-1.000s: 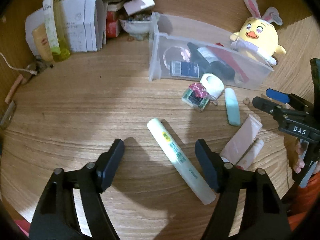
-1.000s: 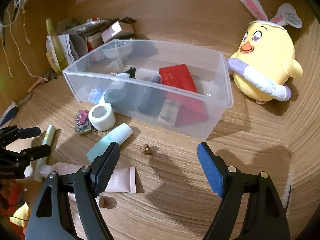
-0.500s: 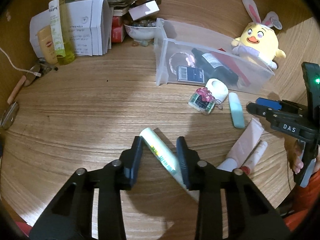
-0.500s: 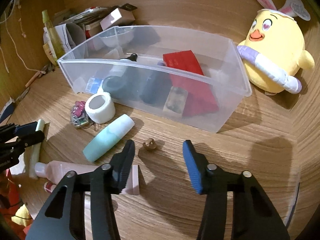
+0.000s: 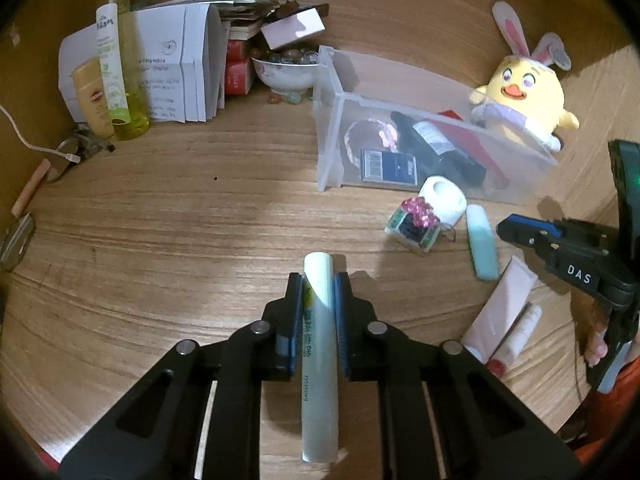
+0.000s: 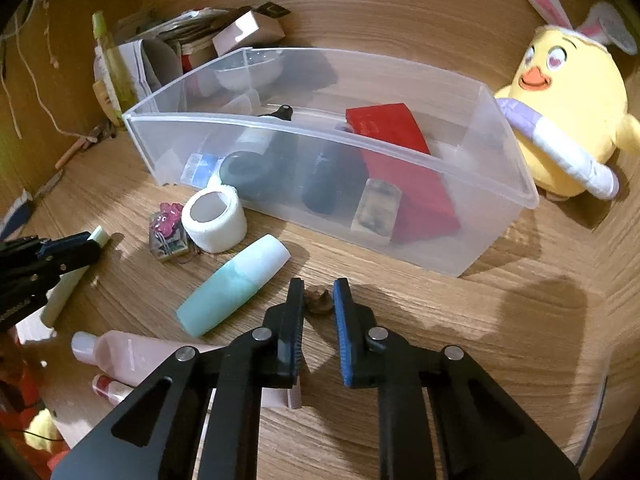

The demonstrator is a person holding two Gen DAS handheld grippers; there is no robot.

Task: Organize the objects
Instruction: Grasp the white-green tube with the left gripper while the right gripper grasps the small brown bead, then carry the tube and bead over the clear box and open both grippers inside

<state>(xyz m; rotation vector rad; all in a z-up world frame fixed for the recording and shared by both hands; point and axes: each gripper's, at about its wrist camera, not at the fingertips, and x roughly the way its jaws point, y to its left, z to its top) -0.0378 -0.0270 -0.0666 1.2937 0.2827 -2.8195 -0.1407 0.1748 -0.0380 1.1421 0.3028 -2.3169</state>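
While the left gripper (image 5: 318,300) clamps the tube (image 5: 319,356), the right gripper (image 6: 318,308) sits nearly closed around a brown nub (image 6: 319,304), bin (image 6: 500,184) at 12.

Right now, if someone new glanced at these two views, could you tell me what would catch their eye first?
Probably the yellow chick plush with bunny ears, sitting against the wooden wall just right of the clear plastic bin. Next, the left gripper, shut on a pale green tube in the foreground. Loose toiletries lie in front of the bin, notably a mint-green bottle beside a white tape roll.
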